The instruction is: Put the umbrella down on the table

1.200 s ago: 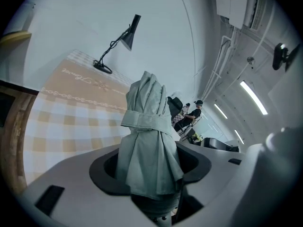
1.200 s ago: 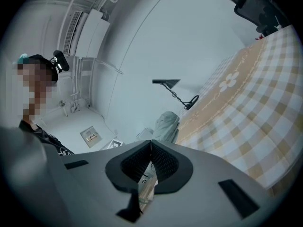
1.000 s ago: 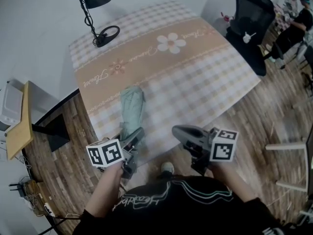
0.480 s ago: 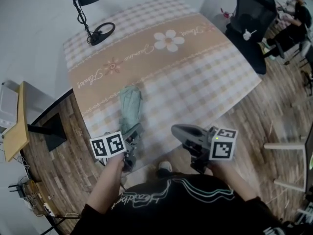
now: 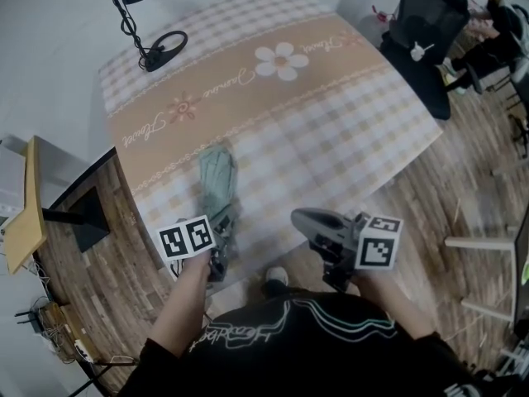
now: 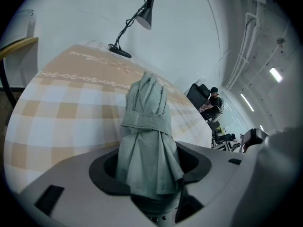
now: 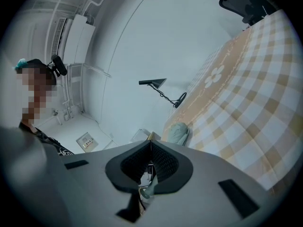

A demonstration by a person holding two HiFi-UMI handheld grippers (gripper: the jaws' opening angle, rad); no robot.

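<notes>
A folded pale green umbrella point(image 5: 216, 176), bound by a strap, points away from me over the checked tablecloth point(image 5: 331, 131) near the table's front left edge. My left gripper point(image 5: 221, 231) is shut on its near end; in the left gripper view the umbrella point(image 6: 146, 126) fills the gap between the jaws of that gripper point(image 6: 149, 174). It lies low on or just over the cloth; I cannot tell whether it touches. My right gripper point(image 5: 302, 219) hovers at the table's front edge, shut, its jaws meeting with nothing between them point(image 7: 149, 148). The umbrella point(image 7: 179, 132) shows small in that view.
A black desk lamp point(image 5: 157, 52) stands at the table's far left corner. A black office chair point(image 5: 426, 27) is beyond the right corner, with a person point(image 5: 496, 15) behind it. A wooden shelf point(image 5: 21, 213) stands at the left and a white frame point(image 5: 488, 279) at the right.
The left gripper has sunk and slid forward with the umbrella, bringing it lower over the tablecloth. The right gripper has hardly shifted.
</notes>
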